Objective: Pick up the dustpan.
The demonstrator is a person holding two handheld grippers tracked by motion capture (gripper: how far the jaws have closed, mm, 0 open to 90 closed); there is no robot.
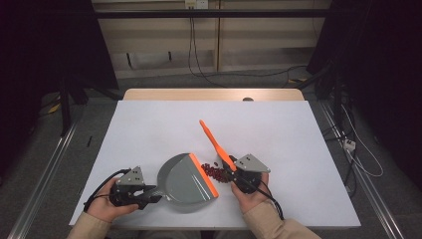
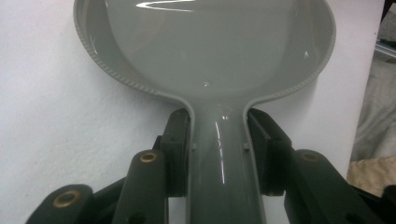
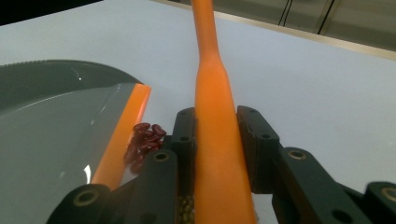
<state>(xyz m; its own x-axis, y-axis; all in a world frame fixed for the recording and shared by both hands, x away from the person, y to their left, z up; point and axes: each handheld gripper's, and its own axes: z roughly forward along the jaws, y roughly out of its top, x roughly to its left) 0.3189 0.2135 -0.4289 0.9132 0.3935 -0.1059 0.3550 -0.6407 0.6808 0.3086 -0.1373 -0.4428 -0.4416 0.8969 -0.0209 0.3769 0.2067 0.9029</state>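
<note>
Honestly, with my left gripper (image 1: pixel 149 197) jaws pinching the grey dustpan (image 1: pixel 186 181) handle and my right gripper (image 1: pixel 233 175) jaws clamped on the orange brush (image 1: pixel 217 144), I'd sweep the red beans (image 1: pixel 215 172), lying between both jaws, slowly over the pan's orange lip (image 1: pixel 204 174) while pressing it flat on the worktop (image 1: pixel 149 124).

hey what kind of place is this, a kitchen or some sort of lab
Probably a lab or recording setup, not a kitchen: a bare white-topped table with loose cables on the floor, dark stands at the sides, and hand-held grippers working a grey dustpan and orange brush over red beans.
</note>
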